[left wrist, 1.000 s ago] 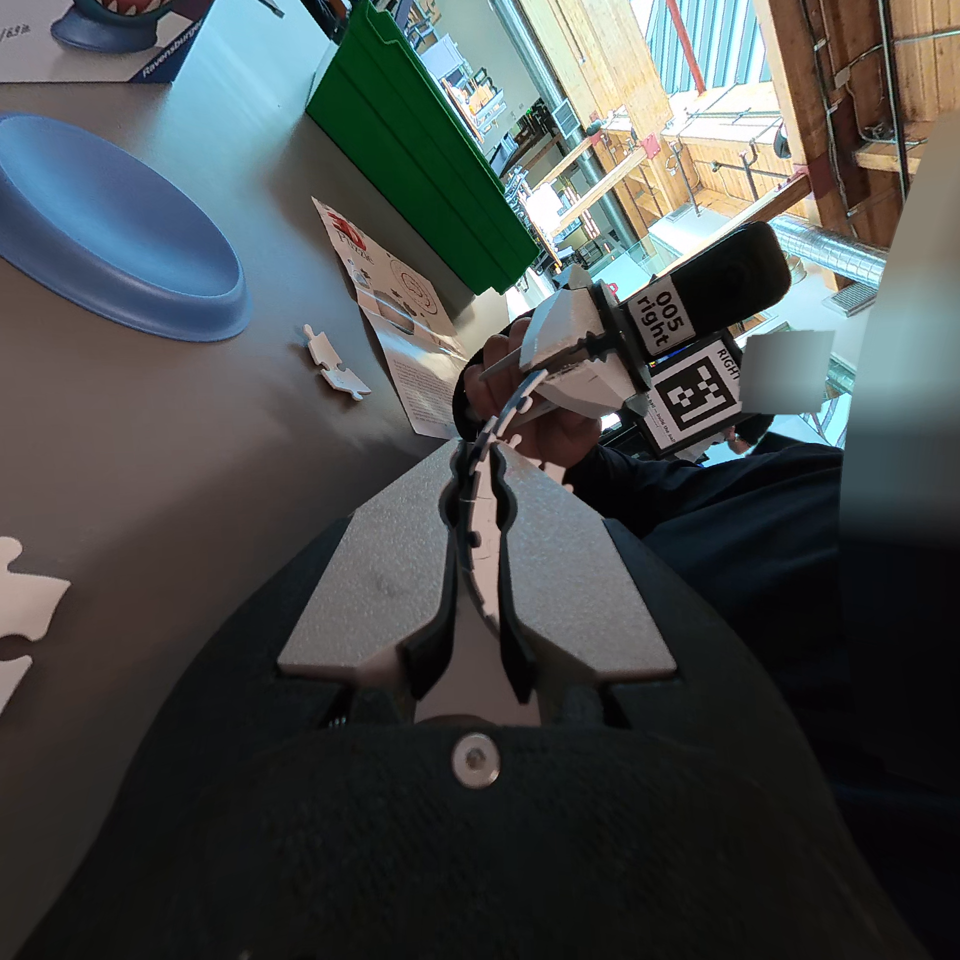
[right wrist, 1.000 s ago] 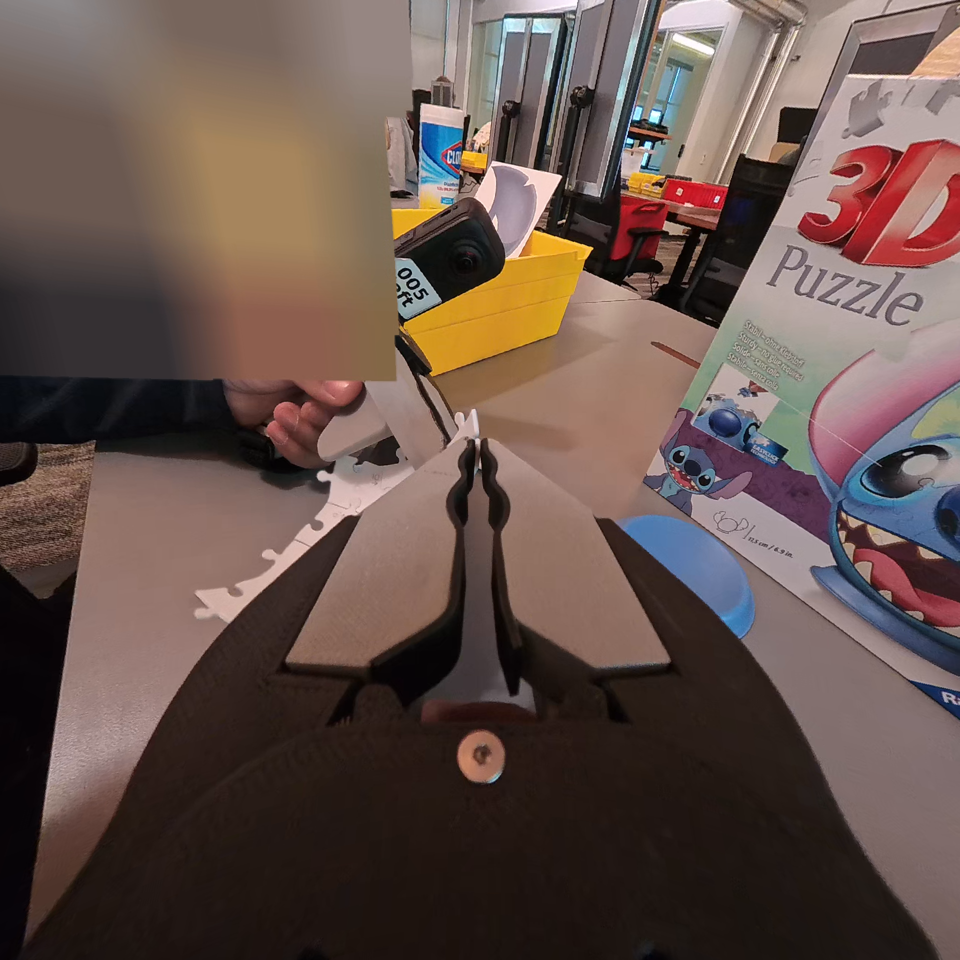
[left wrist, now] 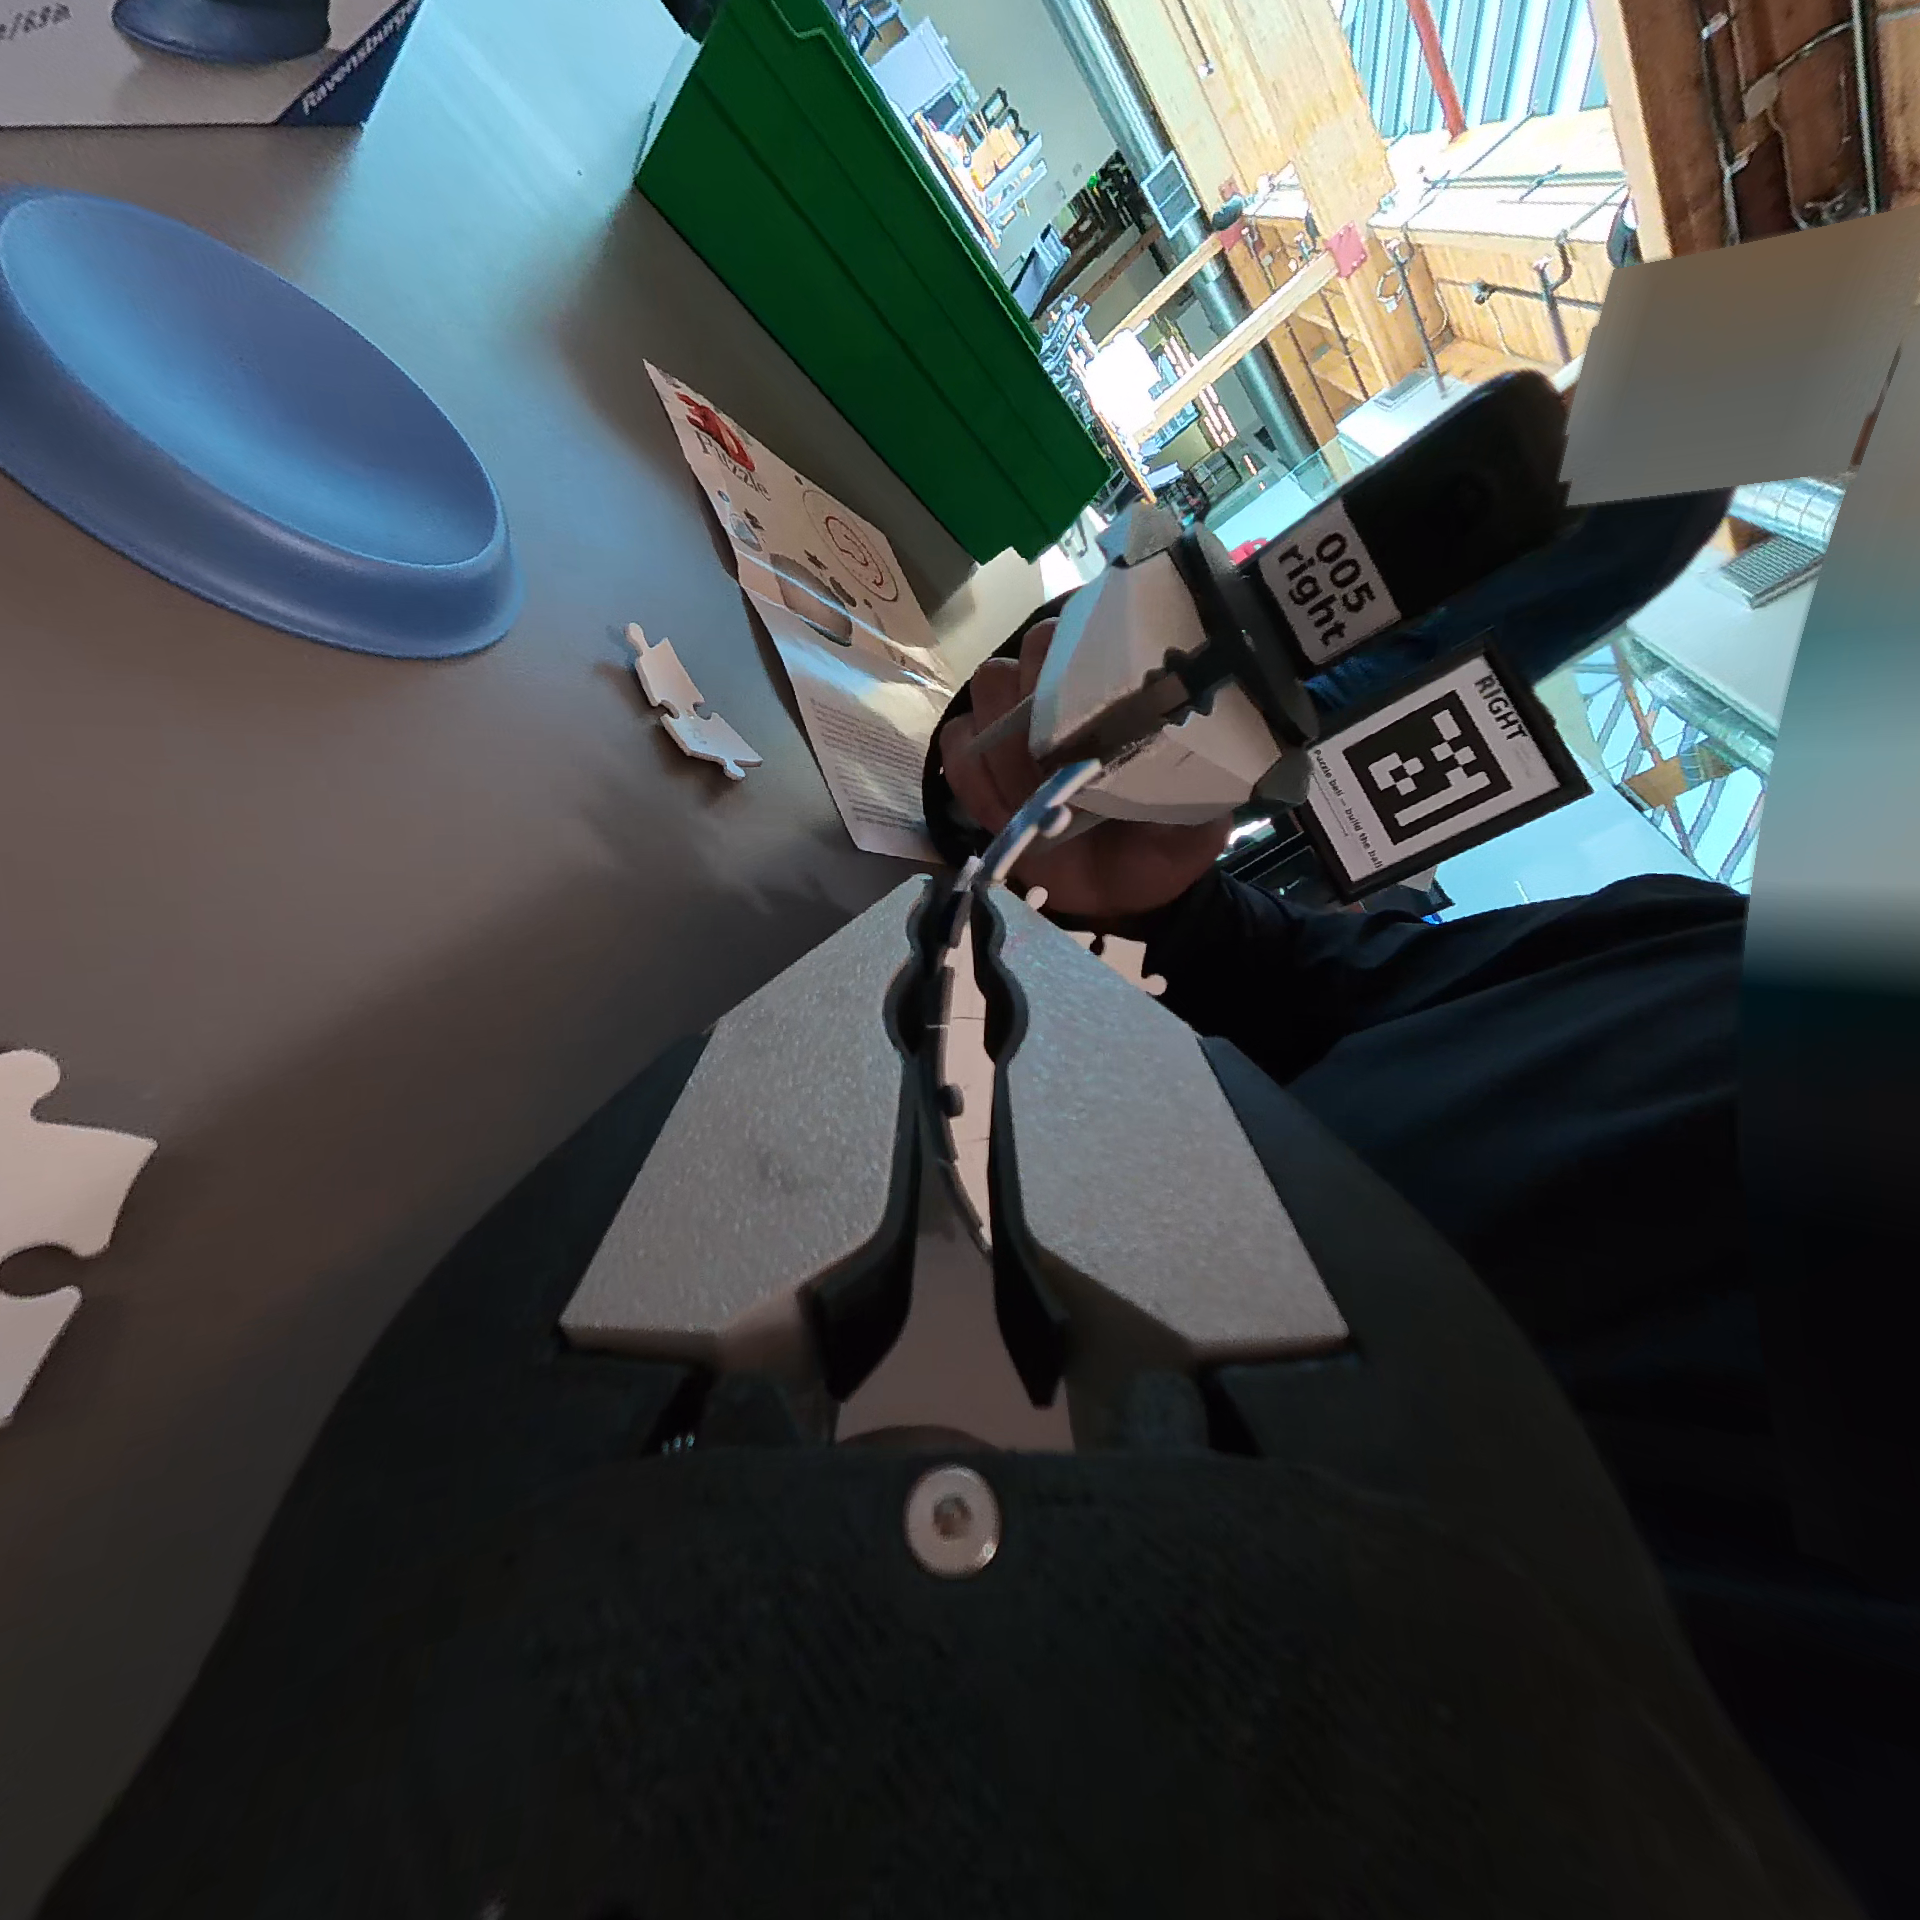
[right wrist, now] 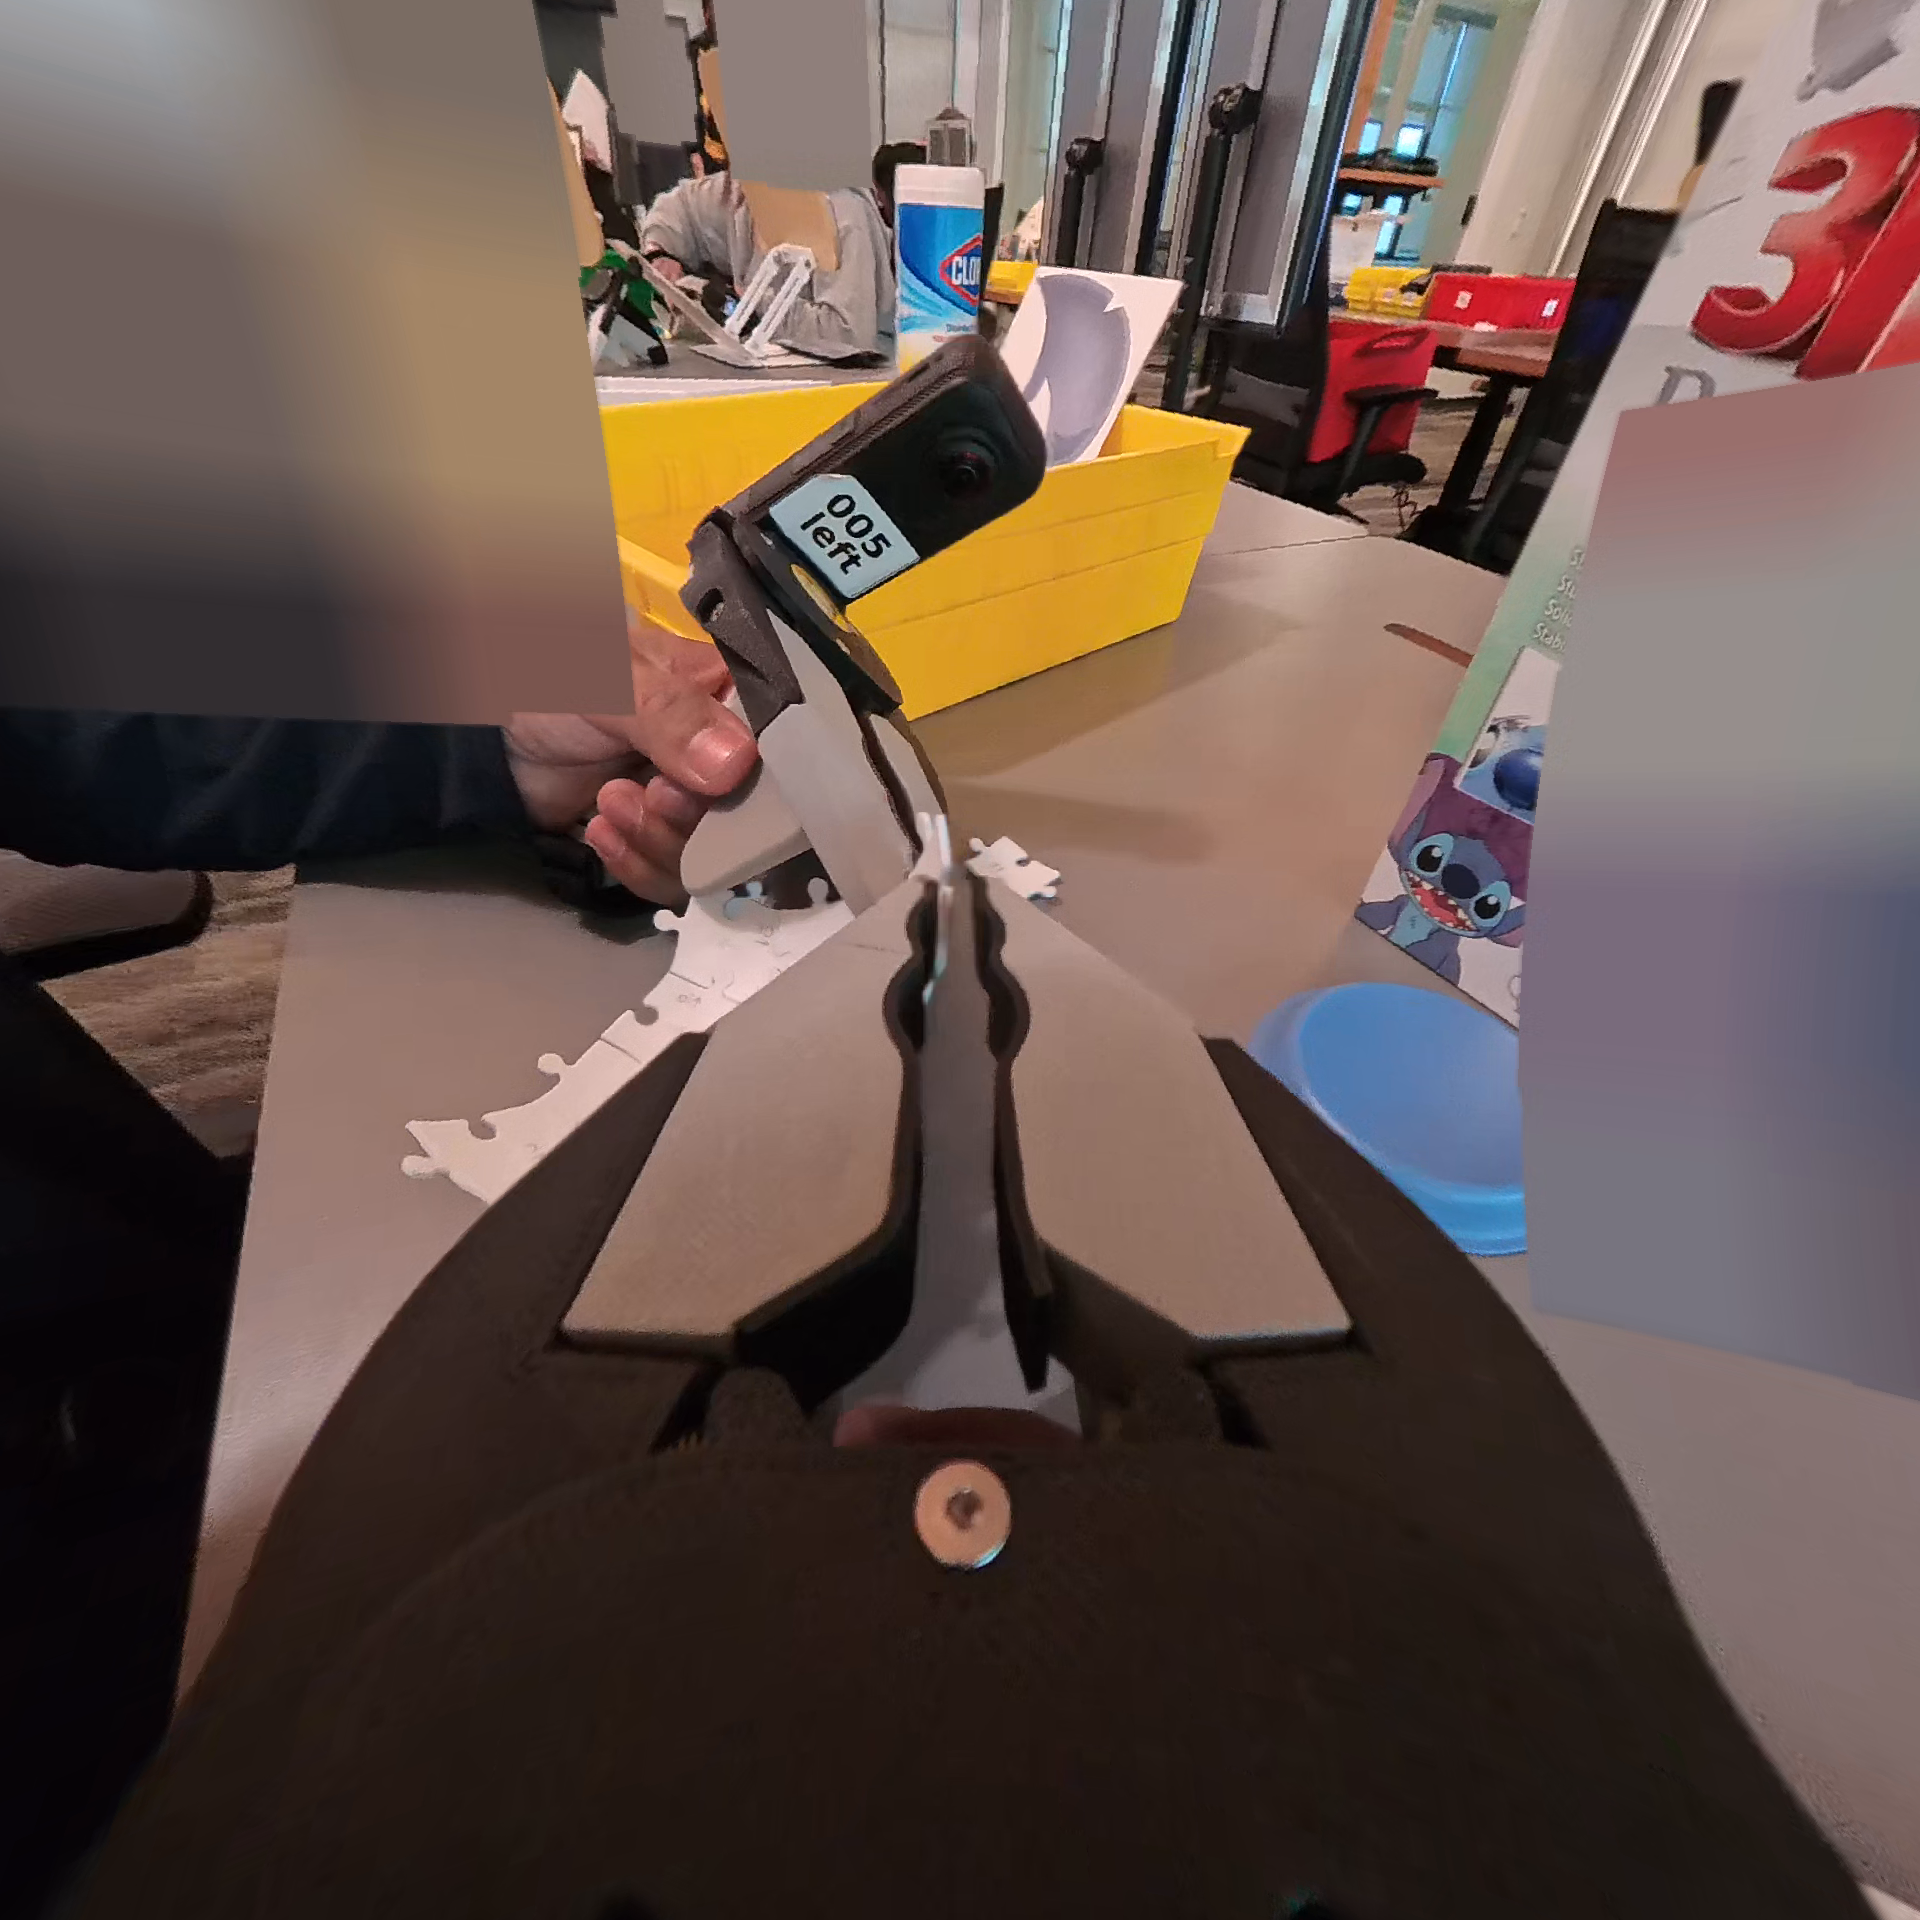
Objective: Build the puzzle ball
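Two hand-held grippers meet tip to tip above a grey table (left wrist: 312, 935), each pinching part of a white puzzle assembly.

The left gripper (left wrist: 954, 914) has its fingers drawn narrow around a curved strip of joined puzzle pieces (left wrist: 951, 1049), seen edge-on running up between them and on toward the other tool. The right gripper (right wrist: 948, 914) is likewise nearly closed, clamping a thin white puzzle piece (right wrist: 940, 868) that pokes out just past its tips. In the right wrist view, the left gripper's fingertips touch or almost touch that piece; which, the pictures do not show.

Taking the blue dish-shaped stand (left wrist: 208, 416) as landmark, one stand sits on the table. Just beside it, toward the grippers, lies one small pair of joined white pieces (left wrist: 688, 707). Beyond that pair lies one folded instruction leaflet (left wrist: 821, 644), and behind the leaflet stands one green bin (left wrist: 862, 281). Near the stand on the other side, at the picture's left edge, two more white pieces (left wrist: 52, 1184) lie flat.

In the right wrist view, a longer chain of joined pieces (right wrist: 623, 1049) rests on the table under the left gripper, well apart from the stand. One puzzle box (right wrist: 1455, 873) stands upright just behind the stand. One yellow bin (right wrist: 1039, 540) sits farther back.
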{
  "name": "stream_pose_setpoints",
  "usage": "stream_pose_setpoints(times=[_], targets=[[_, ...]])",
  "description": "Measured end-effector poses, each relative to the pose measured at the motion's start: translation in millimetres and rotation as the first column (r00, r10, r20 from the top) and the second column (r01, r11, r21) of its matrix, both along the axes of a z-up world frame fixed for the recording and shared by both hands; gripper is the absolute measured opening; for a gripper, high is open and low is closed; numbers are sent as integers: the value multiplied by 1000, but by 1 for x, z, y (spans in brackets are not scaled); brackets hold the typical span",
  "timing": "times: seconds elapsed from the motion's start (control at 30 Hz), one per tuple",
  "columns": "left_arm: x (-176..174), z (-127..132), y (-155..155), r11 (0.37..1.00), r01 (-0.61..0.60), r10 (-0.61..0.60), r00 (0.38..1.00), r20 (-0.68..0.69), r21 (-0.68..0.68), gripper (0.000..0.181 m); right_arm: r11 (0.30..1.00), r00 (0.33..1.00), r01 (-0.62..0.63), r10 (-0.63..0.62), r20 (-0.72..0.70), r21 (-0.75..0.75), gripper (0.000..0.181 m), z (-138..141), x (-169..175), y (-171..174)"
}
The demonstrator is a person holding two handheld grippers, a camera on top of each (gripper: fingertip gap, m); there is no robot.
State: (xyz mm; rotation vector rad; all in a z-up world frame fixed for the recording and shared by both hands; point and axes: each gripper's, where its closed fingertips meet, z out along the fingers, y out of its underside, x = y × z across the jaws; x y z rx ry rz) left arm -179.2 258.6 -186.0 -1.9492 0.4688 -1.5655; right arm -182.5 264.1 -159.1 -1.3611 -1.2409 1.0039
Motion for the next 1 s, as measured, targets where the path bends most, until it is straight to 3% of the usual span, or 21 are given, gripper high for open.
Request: stream_pose_setpoints(times=[0.07,0.2,0.33,0.4,0.8,1.0], targets=[[-1,0,1,1000,-5,5,1000,0,3,2,999,1000,-9,9,-3,-43,17,-1,1,2],[-3,1,3,1000,-17,17,1000,1,6,2,990,998,-55,59,27,-130,25,-7,-1,0],[-2,-2,2,1000,-18,19,999,-26,14,2,971,983,-91,123,134,-220,2,-25,-10,-3],[-4,-2,3,999,-25,26,999,-38,25,2,961,980,-108,146,133,-256,0,-25,-11,-4],[-7,-5,5,999,-27,28,998,-54,19,2,930,975,-127,182,131,-346,0,-28,-10,-4],[-7,-4,4,1000,-22,23,998,-51,22,3,873,968,-158,229,102,-462,0,-30,-12,-4]])
